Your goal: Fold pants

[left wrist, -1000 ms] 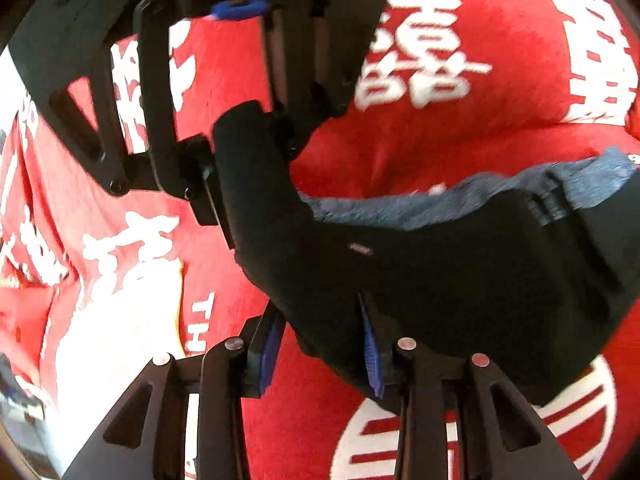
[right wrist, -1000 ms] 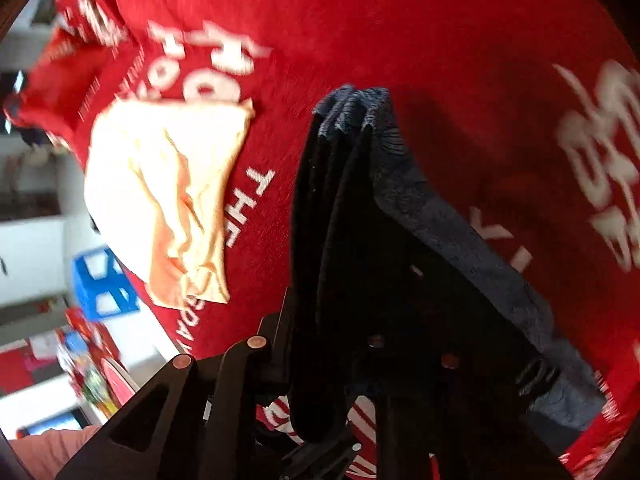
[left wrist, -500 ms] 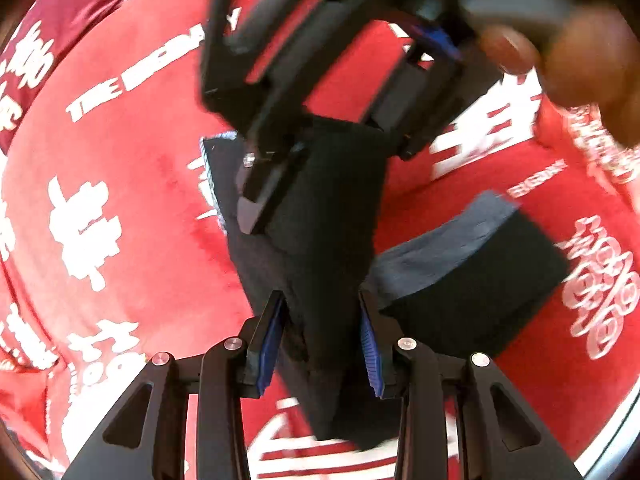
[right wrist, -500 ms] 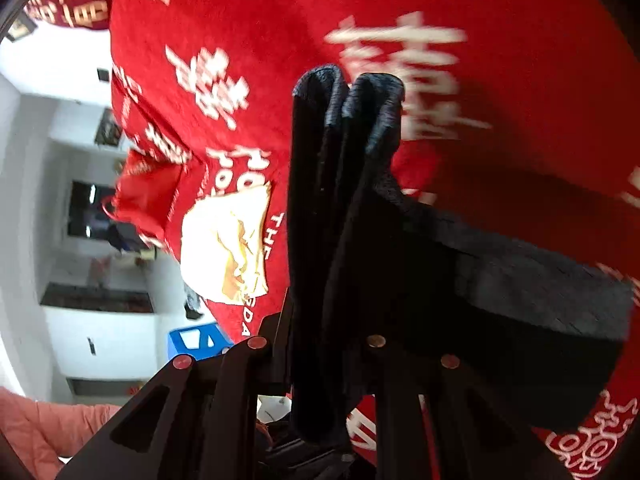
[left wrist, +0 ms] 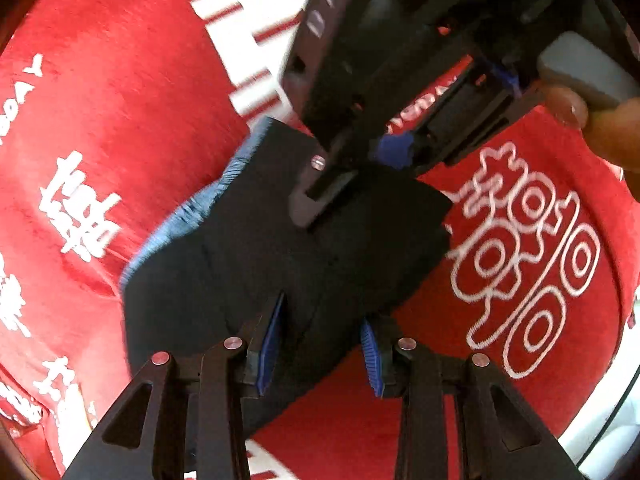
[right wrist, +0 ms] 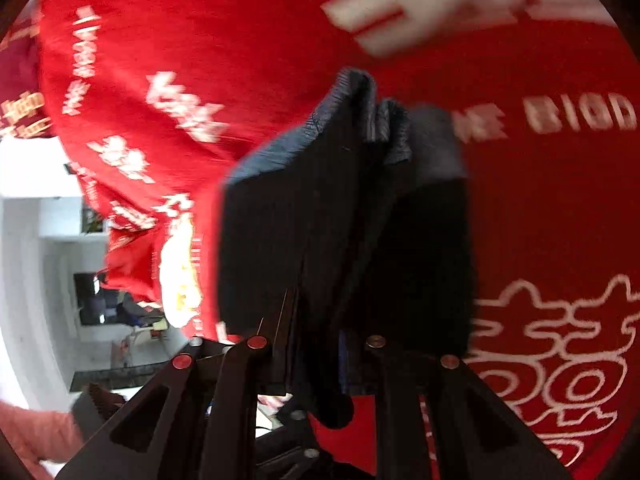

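Your left gripper (left wrist: 320, 344) angles steeply down over the red velvety cloth with white printed characters (left wrist: 120, 120); its blue-padded jaws are narrowed and clamped on the near edge of the folded dark navy pants (left wrist: 260, 248).

Your right gripper (left wrist: 360, 168) comes in from the far side of the pants, opposite the left one. It's tilted down, jaws nearly closed and pinching the far edge. In its own view the right gripper (right wrist: 316, 360) has several stacked layers of the pants (right wrist: 320, 208) bunched between its fingers, folded edges fanning out beyond the tips.

The pants hang as a thick folded bundle between the two grippers, over the red cloth; can't tell whether the bottom touches it.

A fingertip of your right hand (left wrist: 600, 120) sits on the grey handle behind the right gripper.

Beyond the red cloth's left edge, right view: a pale yellow patch (right wrist: 180, 272), blurred, and a white room. Pink sleeve (right wrist: 36, 432) at the lower left.
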Tool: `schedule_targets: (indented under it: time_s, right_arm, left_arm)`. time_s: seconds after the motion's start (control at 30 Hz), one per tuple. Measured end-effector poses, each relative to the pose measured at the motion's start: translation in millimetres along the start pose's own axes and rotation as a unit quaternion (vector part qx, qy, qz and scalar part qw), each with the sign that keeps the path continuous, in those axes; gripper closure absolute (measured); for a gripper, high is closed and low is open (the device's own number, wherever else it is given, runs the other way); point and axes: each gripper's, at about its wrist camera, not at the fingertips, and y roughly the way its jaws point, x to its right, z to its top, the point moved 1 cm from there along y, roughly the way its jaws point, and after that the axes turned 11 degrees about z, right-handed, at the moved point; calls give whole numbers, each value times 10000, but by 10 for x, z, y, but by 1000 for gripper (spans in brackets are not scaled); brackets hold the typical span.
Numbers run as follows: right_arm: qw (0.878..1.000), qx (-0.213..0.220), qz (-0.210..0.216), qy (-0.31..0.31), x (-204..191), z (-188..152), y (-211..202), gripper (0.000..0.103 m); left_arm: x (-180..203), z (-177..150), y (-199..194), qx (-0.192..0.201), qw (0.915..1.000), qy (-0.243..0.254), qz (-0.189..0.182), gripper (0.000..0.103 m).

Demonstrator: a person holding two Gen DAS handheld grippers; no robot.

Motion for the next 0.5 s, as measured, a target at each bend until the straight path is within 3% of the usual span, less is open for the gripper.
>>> schedule_targets:
  time_s: [0.1, 0.17, 0.2, 0.33, 0.5]
  right_arm:
    - [9997, 61, 141, 185, 193, -18, 49, 85]
    - [9996, 105, 136, 205, 220, -58, 57, 83]
    - [9996, 126, 147, 217, 238, -73, 52, 83]
    - [9997, 140, 17, 193, 242, -81, 41, 82]
    - [9974, 135, -684, -158, 44, -61, 105, 79]
  left_arm:
    - [79, -17, 65, -69, 9999, 119, 96, 59]
    - [90, -20, 72, -120, 9999, 87, -79, 33]
    - [63, -18, 61, -173, 9998, -5, -122, 30]
    - [-89, -36, 31, -327, 9992, -179, -162, 30]
    - [-520, -150, 55, -775, 9924, -907, -304, 30]
